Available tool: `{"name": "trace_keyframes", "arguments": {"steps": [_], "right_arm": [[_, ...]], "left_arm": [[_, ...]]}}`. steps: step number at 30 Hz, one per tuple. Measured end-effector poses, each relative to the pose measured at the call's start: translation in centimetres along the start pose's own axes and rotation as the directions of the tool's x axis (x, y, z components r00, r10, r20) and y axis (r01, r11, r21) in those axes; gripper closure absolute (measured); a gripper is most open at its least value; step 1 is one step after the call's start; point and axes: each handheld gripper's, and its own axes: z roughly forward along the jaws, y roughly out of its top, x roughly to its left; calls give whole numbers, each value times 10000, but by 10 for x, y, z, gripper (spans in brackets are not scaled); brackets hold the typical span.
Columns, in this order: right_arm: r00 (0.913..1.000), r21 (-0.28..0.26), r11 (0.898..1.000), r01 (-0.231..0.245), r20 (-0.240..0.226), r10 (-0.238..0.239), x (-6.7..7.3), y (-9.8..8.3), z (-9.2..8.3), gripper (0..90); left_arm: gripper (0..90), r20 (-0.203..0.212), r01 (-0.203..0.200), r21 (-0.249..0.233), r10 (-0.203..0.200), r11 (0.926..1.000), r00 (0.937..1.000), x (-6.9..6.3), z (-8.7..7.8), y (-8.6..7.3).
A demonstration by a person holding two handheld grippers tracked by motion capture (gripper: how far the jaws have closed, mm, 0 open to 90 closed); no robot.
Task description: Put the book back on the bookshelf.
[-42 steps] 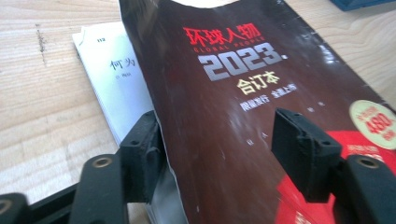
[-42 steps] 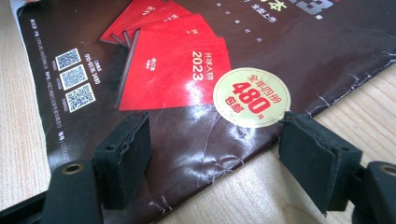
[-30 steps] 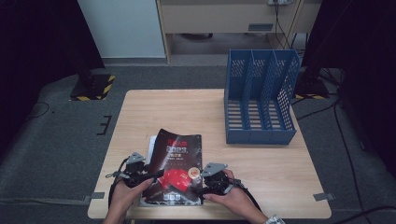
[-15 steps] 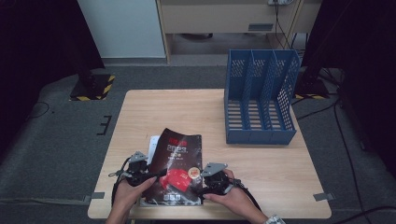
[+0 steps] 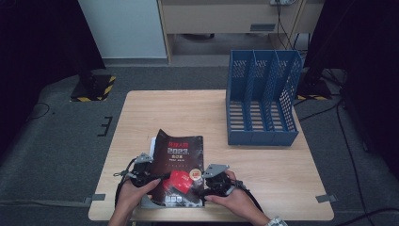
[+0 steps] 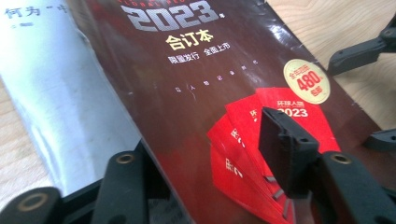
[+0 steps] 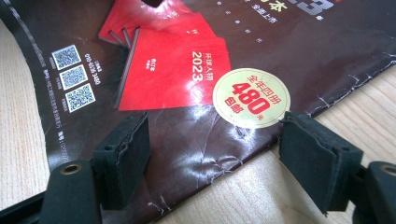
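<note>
The magazine (image 5: 180, 170) has a glossy dark brown-black cover with white "2023" lettering, a fan of bright red booklets printed on it, a cream-yellow round sticker (image 7: 251, 98) with red figures "480", and small black-and-white QR squares (image 7: 73, 77) by one edge; a pale grey-white page (image 6: 56, 102) shows beside it. The file rack (image 5: 261, 96) is blue all over, its walls pierced in a grid of small holes, and the table (image 5: 188, 110) is light wood with fine grain. Both grippers' jaws are matt black.
</note>
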Motion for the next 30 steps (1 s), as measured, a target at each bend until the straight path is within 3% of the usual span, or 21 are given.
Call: {"name": "trace_keyframes", "arguments": {"steps": [4, 7, 11, 16, 19, 21, 25, 30], "right_arm": [[10000, 25, 10000, -10, 50, 9, 0, 0, 0, 241], [10000, 33, 10000, -31, 64, 31, 0, 0, 0, 235], [9999, 38, 10000, -56, 91, 55, 0, 0, 0, 222], [9999, 56, 10000, -64, 113, 64, -1, 1, 1, 209], [9998, 61, 9999, -130, 144, 129, -1, 1, 1, 196], [9999, 129, 9998, -119, -1, 119, -1, 1, 1, 138], [10000, 161, 9999, -45, -52, 46, -1, 1, 2, 120], [9993, 97, 9996, -272, -240, 274, -3, 1, 2, 96]], "left_arm": [[428, -9, 13, -10, -13, 10000, 10000, -1, 2, 2], [466, -167, -63, 16, 63, 10000, 9998, -1, 3, 3], [647, -671, 43, -23, -44, 10000, 9977, 1, 3, 3], [826, -632, 380, -101, -386, 9992, 9973, 2, 4, 3], [866, -606, 353, -105, -359, 9993, 9975, 1, 5, 3], [895, -589, 309, -265, -325, 9992, 9977, 0, 2, 4], [897, -438, 158, -791, -193, 9967, 9989, -4, -7, 5], [898, -259, -202, -1541, 164, 9879, 9995, -9, -19, 7]]}}
